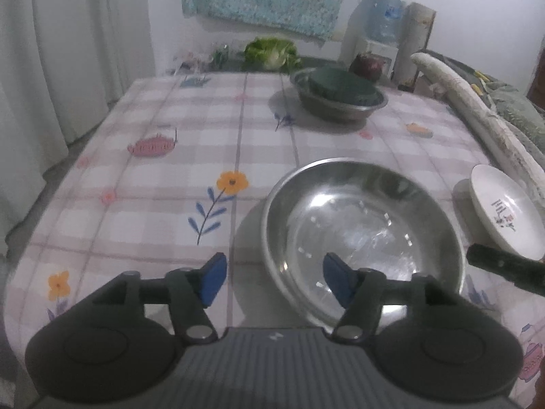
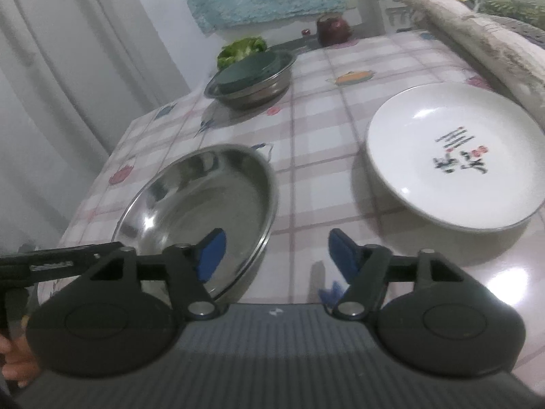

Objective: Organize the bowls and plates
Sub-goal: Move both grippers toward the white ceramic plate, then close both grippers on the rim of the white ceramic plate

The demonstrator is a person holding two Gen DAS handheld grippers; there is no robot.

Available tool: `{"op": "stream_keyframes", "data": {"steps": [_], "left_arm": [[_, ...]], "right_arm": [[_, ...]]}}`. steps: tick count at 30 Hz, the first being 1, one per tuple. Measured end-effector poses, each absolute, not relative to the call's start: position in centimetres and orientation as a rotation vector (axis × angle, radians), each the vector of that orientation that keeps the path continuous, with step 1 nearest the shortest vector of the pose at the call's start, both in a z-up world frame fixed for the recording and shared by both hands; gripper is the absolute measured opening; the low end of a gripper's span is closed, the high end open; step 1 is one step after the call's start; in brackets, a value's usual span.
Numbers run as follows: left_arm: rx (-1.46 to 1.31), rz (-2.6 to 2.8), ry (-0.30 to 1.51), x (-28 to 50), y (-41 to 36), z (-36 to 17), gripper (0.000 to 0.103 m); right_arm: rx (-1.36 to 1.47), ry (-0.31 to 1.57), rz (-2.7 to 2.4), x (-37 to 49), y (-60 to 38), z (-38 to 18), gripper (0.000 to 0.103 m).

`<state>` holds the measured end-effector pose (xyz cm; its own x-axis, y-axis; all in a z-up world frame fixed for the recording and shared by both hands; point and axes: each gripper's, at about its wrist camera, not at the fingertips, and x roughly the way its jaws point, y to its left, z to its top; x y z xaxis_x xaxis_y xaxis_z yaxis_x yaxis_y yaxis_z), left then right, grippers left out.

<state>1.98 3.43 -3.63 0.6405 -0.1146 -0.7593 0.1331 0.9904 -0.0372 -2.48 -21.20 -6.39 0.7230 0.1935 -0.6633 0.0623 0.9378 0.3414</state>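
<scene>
A large empty steel bowl [image 1: 364, 235] sits on the checked tablecloth near the front; it also shows in the right wrist view [image 2: 201, 201]. My left gripper [image 1: 274, 281] is open, its right finger over the bowl's near rim and its left finger outside it. A white plate with black writing [image 2: 453, 160] lies to the bowl's right, also in the left wrist view [image 1: 504, 211]. My right gripper [image 2: 276, 255] is open and empty, above the cloth between bowl and plate. A second steel bowl [image 1: 340, 102] holding a dark green dish [image 1: 344, 85] stands at the back.
A green cabbage [image 1: 270, 51] and a dark red jar [image 1: 366, 64] sit beyond the far table edge. A rolled pale cushion [image 2: 483, 44] runs along the table's right side. White curtains [image 1: 68, 68] hang at the left. The other gripper's black body [image 1: 507, 269] reaches in at right.
</scene>
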Motion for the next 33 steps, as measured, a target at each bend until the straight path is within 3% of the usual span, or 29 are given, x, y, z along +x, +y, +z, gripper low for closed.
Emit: {"op": "stream_keyframes", "data": {"steps": [6, 11, 27, 31, 33], "left_arm": [[0.106, -0.205, 0.804, 1.8, 0.0, -1.4, 0.079], [0.163, -0.281, 0.778, 2.0, -4.3, -0.5, 0.08], [0.161, -0.549, 0.799, 4.8, -17.7, -1.8, 0.081], [0.157, -0.55, 0.806, 5.8, -19.7, -3.3, 0.078], [0.163, -0.538, 0.826, 6.4, -20.5, -4.1, 0.069]], "right_arm": [[0.382, 0.705, 0.019, -3.8, -24.1, -5.5, 0.074], [0.403, 0.661, -0.038, -4.9, -27.4, -5.1, 0.074], [0.433, 0.572, -0.233, -6.7, -38.8, -5.2, 0.073], [0.433, 0.584, -0.234, -5.3, -40.4, -6.1, 0.066], [0.43, 0.598, -0.228, -4.3, -41.0, -6.7, 0.06]]}}
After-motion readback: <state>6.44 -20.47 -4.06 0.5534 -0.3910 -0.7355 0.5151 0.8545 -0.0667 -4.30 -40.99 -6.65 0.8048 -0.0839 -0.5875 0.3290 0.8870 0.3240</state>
